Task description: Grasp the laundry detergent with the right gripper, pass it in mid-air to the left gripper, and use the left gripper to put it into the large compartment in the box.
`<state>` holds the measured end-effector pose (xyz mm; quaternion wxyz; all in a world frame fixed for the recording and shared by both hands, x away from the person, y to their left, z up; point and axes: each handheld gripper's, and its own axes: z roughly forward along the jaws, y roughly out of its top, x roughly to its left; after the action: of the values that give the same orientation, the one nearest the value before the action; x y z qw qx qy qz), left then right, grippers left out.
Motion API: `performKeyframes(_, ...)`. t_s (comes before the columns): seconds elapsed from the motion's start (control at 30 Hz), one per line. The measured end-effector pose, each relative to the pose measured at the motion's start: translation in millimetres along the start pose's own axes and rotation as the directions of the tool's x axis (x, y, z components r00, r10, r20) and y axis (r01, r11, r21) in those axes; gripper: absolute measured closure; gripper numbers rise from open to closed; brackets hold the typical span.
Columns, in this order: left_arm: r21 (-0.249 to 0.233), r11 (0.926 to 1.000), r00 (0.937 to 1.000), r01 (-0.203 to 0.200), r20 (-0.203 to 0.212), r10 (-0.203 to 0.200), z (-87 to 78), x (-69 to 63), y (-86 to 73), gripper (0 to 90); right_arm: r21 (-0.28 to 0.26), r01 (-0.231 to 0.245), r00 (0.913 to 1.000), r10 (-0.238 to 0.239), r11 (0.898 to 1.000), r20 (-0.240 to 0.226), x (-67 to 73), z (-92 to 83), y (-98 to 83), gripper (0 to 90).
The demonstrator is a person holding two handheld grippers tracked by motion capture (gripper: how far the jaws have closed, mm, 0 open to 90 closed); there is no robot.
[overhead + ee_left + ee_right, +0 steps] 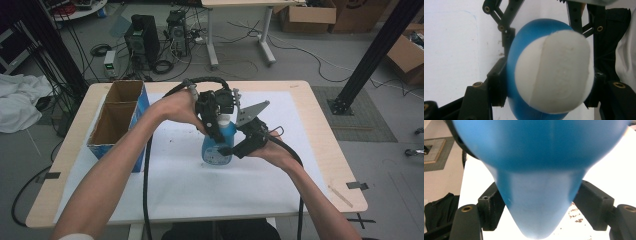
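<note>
A blue bottle (218, 146) with a white cap (554, 72) stands upright on the white sheet at the table's middle. My left gripper (221, 127) comes down from above and is shut on the bottle's upper part. In the left gripper view its pads (497, 86) press on both sides of the blue body (514, 57), just under the cap. My right gripper (234, 148) reaches in from the right at the bottle's lower half. Its jaws (539, 207) stand on either side of the narrow blue body (539, 157), close to it and not squeezing it.
An open cardboard box (120, 120) with blue sides sits at the left of the table. The white sheet (175, 185) covers most of the wooden top, with dark crumbs (576, 216) on it near the bottle. Black cables (146, 190) trail toward the front edge.
</note>
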<state>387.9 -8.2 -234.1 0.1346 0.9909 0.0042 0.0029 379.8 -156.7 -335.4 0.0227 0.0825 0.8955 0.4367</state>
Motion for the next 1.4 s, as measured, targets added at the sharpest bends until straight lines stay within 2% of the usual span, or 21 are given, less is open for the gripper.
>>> performKeyframes(0.37,-0.005,1.0000,1.0000,0.006,-0.008,-0.006,-6.0,-1.3,-3.0,37.5,0.013,-0.017,0.9998,0.017,1.000,0.009,-0.6,-5.8,-5.0,24.0)
performKeyframes(0.57,0.001,0.9998,0.9997,0.018,-0.016,-0.018,-12.0,0.0,-5.0,37.5,0.027,-0.042,0.9990,0.041,0.999,0.017,-1.4,-12.8,-8.7,20.7)
performKeyframes(0.73,-0.004,0.9971,0.9967,0.076,-0.030,-0.076,-21.4,2.5,-7.8,37.5,0.033,-0.077,0.9956,0.075,0.996,0.055,-3.9,-22.9,-14.7,15.7)
performKeyframes(0.77,-0.003,0.9954,0.9948,0.096,-0.033,-0.096,-24.2,3.6,-8.7,37.5,0.037,-0.090,0.9936,0.087,0.995,0.072,-4.9,-25.6,-16.0,15.0)
performKeyframes(0.8,-0.003,0.9935,0.9928,0.113,-0.039,-0.113,-27.3,4.6,-9.8,37.5,0.055,-0.105,0.9885,0.098,0.993,0.115,-6.2,-31.7,-19.2,15.1)
performKeyframes(0.83,-0.003,0.9919,0.9909,0.127,-0.046,-0.127,-30.8,6.0,-10.9,37.5,0.055,-0.105,0.9885,0.098,0.993,0.115,-6.2,-31.7,-19.2,15.1)
performKeyframes(0.87,0.000,0.9893,0.9878,0.146,-0.055,-0.145,-34.3,7.2,-12.1,37.5,0.063,-0.131,0.9823,0.121,0.989,0.143,-7.8,-38.4,-22.9,15.2)
performKeyframes(0.93,-0.007,0.9824,0.9798,0.187,-0.072,-0.187,-41.3,8.9,-14.8,37.5,0.067,-0.147,0.9788,0.135,0.987,0.154,-9.1,-42.1,-24.9,15.2)
performKeyframes(0.97,0.004,0.9800,0.9768,0.199,-0.081,-0.198,-46.3,10.3,-16.1,37.5,0.080,-0.172,0.9692,0.154,0.982,0.192,-11.3,-48.9,-29.0,15.2)
performKeyframes(1.0,-0.003,0.9755,0.9713,0.220,-0.092,-0.220,-50.7,10.9,-17.5,37.5,0.080,-0.172,0.9692,0.154,0.982,0.192,-11.3,-48.9,-29.0,15.2)
performKeyframes(1.1,-0.004,0.9622,0.9555,0.272,-0.117,-0.271,-66.3,14.3,-22.9,37.5,0.101,-0.208,0.9540,0.179,0.973,0.241,-14.3,-58.4,-35.2,15.2)
performKeyframes(1.17,-0.010,0.9503,0.9421,0.311,-0.128,-0.310,-77.4,16.9,-28.1,37.5,0.113,-0.225,0.9452,0.189,0.968,0.266,-15.8,-63.5,-39.7,15.1)
performKeyframes(1.27,-0.019,0.9244,0.9136,0.381,-0.147,-0.379,-93.9,20.8,-37.1,37.5,0.119,-0.258,0.9334,0.216,0.959,0.287,-19.3,-71.5,-48.9,15.2)
performKeyframes(1.3,-0.018,0.9140,0.9022,0.405,-0.153,-0.403,-99.3,22.7,-40.0,37.5,0.119,-0.258,0.9334,0.216,0.959,0.287,-19.3,-71.5,-48.9,15.2)
performKeyframes(1.37,-0.023,0.8873,0.8727,0.461,-0.171,-0.457,-109.5,26.0,-45.4,37.6,0.127,-0.277,0.9274,0.230,0.952,0.295,-22.6,-73.6,-54.6,15.2)
performKeyframes(1.4,-0.022,0.8749,0.8591,0.484,-0.179,-0.480,-114.3,27.5,-48.1,37.6,0.127,-0.277,0.9274,0.230,0.952,0.295,-22.6,-73.6,-54.6,15.2)
